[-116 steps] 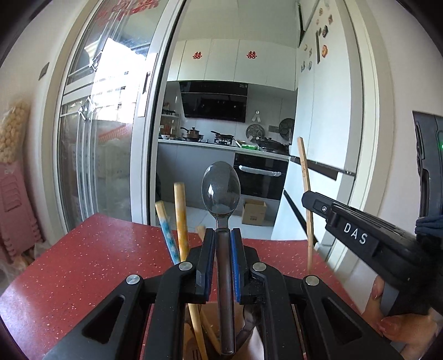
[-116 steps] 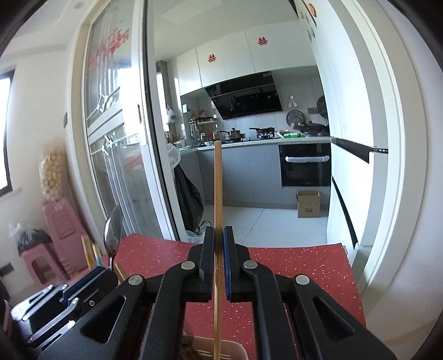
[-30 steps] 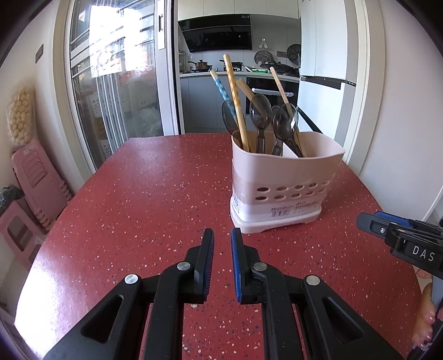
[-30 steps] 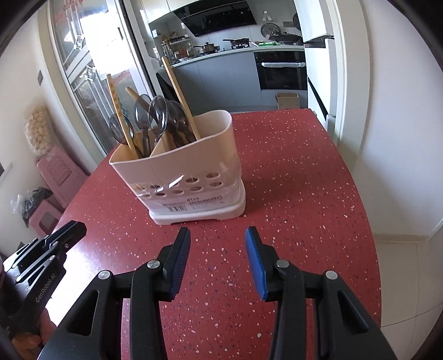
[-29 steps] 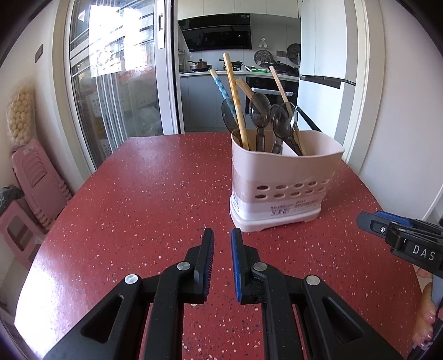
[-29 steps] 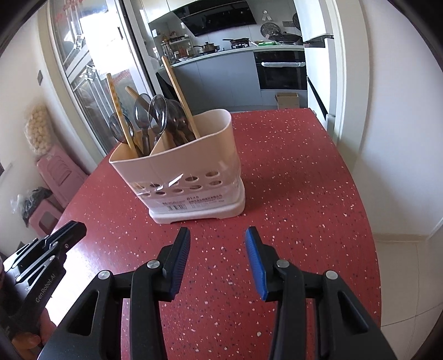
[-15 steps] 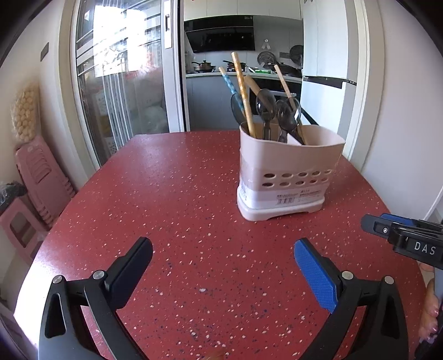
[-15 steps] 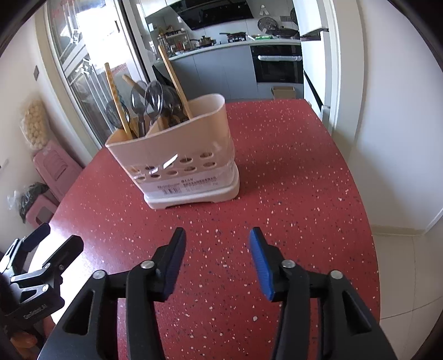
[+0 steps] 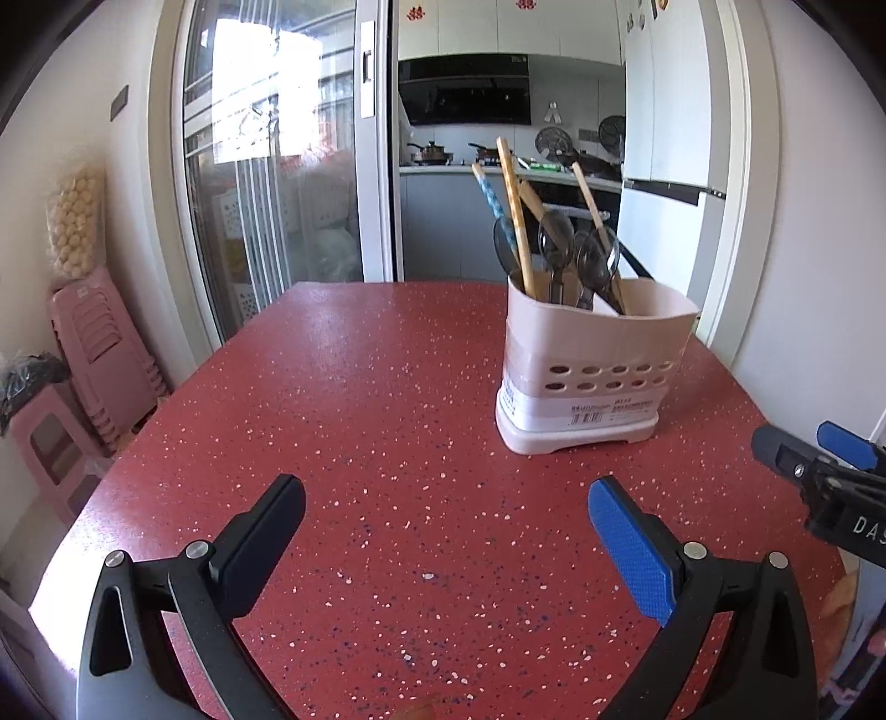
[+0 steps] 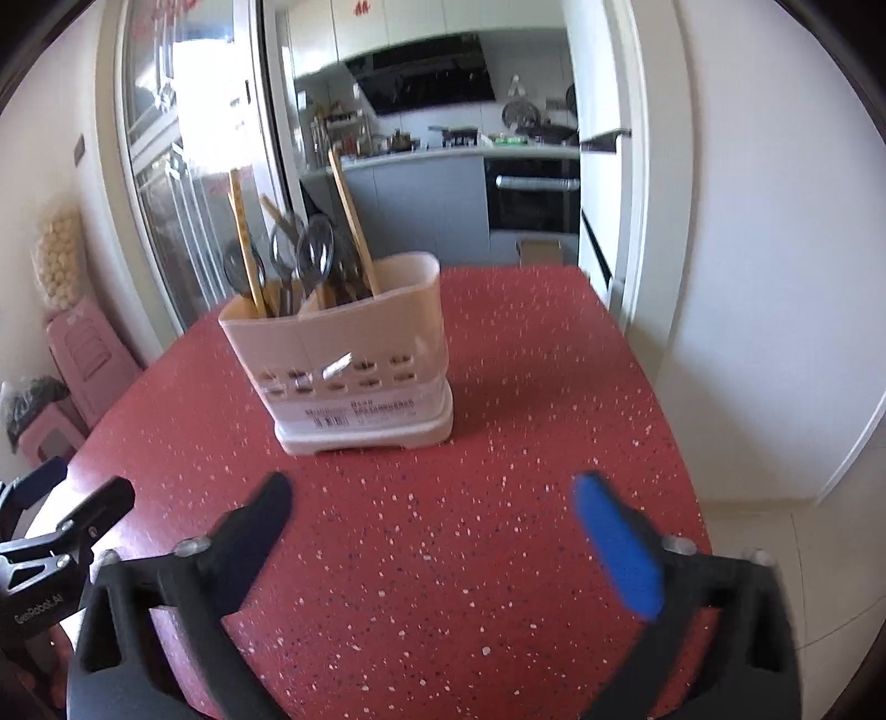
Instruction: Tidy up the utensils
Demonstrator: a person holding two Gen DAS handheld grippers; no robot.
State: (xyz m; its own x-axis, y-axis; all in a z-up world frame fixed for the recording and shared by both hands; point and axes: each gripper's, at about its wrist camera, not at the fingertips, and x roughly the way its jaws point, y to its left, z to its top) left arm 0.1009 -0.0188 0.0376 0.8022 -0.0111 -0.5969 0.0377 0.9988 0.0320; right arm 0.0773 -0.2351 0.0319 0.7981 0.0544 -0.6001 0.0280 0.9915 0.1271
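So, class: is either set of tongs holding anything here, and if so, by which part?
Nothing is held. The left tongs stand wide open over bare table; the right tongs are opening, nothing between them. All utensils stand in the holder.

The right gripper (image 9: 819,459), seen at the right edge of the left wrist view, carries a black label with white letters reading "DA", followed by a letter cut off at the picture's edge. In the right wrist view, the left gripper (image 10: 66,498) bears faint lettering on its black body reading "GenRobot.AI". The pink utensil holder (image 9: 592,360) has a white sticker (image 9: 609,412) low on its front wall with a barcode and small print, too small to read in either view. Red paper signs (image 9: 418,11) sit on the white kitchen cabinets; their characters cannot be made out.
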